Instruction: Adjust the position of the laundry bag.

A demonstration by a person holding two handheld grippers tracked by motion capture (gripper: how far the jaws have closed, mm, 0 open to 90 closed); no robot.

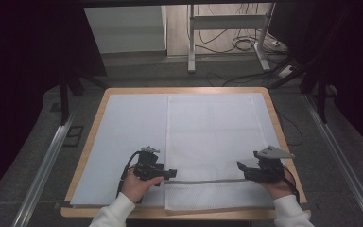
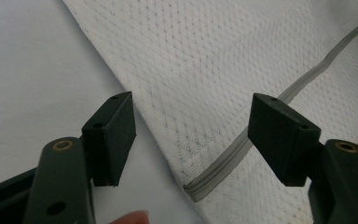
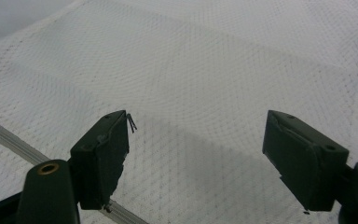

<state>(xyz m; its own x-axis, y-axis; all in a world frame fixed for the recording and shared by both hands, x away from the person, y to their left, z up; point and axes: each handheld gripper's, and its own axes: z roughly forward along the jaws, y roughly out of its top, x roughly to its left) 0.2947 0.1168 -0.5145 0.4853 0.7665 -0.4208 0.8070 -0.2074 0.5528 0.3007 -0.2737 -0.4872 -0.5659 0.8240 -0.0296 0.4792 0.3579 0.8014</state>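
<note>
A white mesh bag (image 1: 212, 132) lies flat on the right half of the table, with a grey zipper (image 1: 208, 180) running across it near the front. My left gripper (image 1: 172, 173) rests low at the zipper's left end. In the left gripper view it (image 2: 191, 116) stands open, its jaws astride the bag's edge (image 2: 144, 116) and the zipper end (image 2: 196, 190), pressing on nothing. My right gripper (image 1: 240, 166) sits at the zipper's right end. It (image 3: 198, 126) is open over the mesh (image 3: 205, 60), with the zipper (image 3: 4, 133) passing under its left jaw.
A pale blue mat (image 1: 127, 132) covers the wooden table (image 1: 99, 109); the bag's front edge lies near the table's front edge. Beyond the table stand a metal frame (image 1: 191, 42) and loose cables (image 1: 246, 45) on the floor.
</note>
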